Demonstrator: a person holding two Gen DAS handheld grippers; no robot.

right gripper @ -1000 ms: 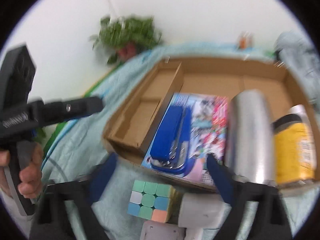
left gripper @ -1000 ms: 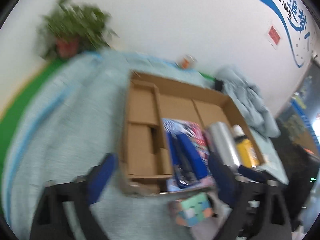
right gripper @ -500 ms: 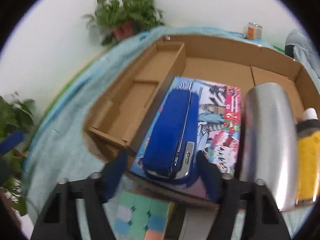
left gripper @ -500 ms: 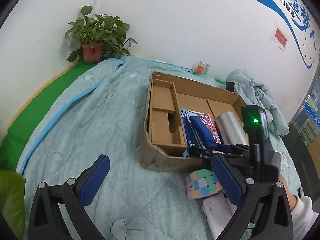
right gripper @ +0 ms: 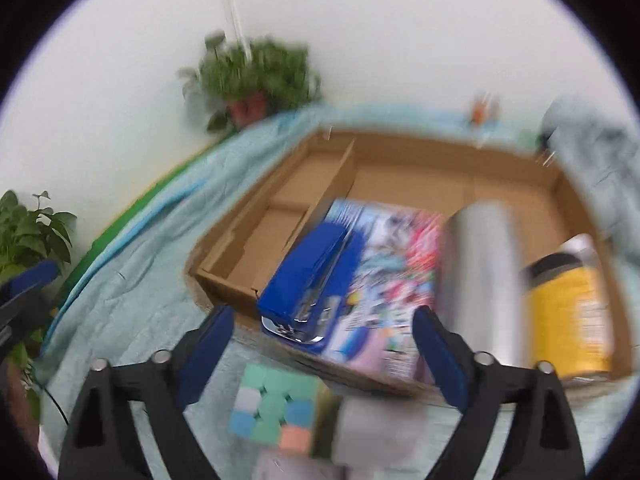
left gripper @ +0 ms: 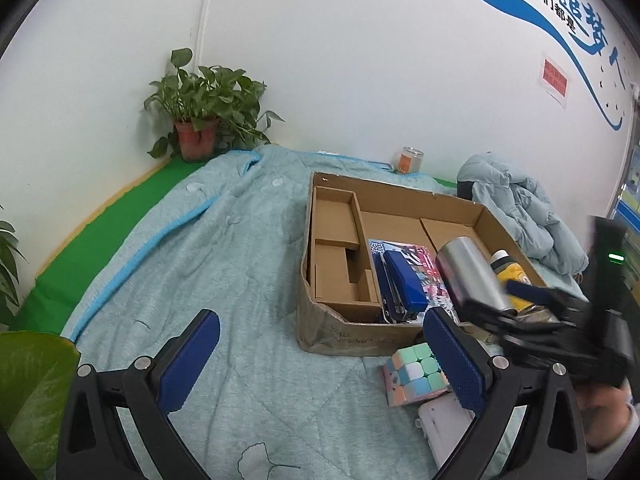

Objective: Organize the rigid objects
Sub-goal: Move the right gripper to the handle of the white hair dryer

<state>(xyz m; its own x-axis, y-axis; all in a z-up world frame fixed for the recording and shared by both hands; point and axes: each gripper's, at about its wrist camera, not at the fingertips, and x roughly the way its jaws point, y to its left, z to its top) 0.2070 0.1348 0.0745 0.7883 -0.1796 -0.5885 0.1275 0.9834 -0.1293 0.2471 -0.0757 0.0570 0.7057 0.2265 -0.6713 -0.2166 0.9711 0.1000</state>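
An open cardboard box point(left gripper: 348, 336) point(right gripper: 420, 148) lies on a light blue quilt point(left gripper: 200, 280). Inside lie a blue stapler point(left gripper: 402, 284) point(right gripper: 308, 276) on a colourful packet point(right gripper: 396, 248), a silver flask point(left gripper: 468, 276) point(right gripper: 480, 272) and a yellow bottle point(left gripper: 512, 274) point(right gripper: 572, 316). A pastel puzzle cube point(left gripper: 414, 374) point(right gripper: 272, 410) and a white device point(left gripper: 444, 428) point(right gripper: 372, 428) lie on the quilt in front of the box. My left gripper point(left gripper: 320, 360) is open and empty, left of the cube. My right gripper point(right gripper: 324, 356) is open and empty above the cube; it also shows in the left wrist view point(left gripper: 536, 312).
A potted plant point(left gripper: 204, 120) point(right gripper: 252, 80) stands in the far corner on a green mat point(left gripper: 100, 232). A small jar point(left gripper: 408, 160) stands by the wall behind the box. A pale jacket point(left gripper: 516, 208) lies right of the box. Large leaves point(left gripper: 28, 392) are at my near left.
My right gripper has opened wider and pulled back from the box towards the cube; its view is blurred by motion. The left gripper's view has shifted slightly.
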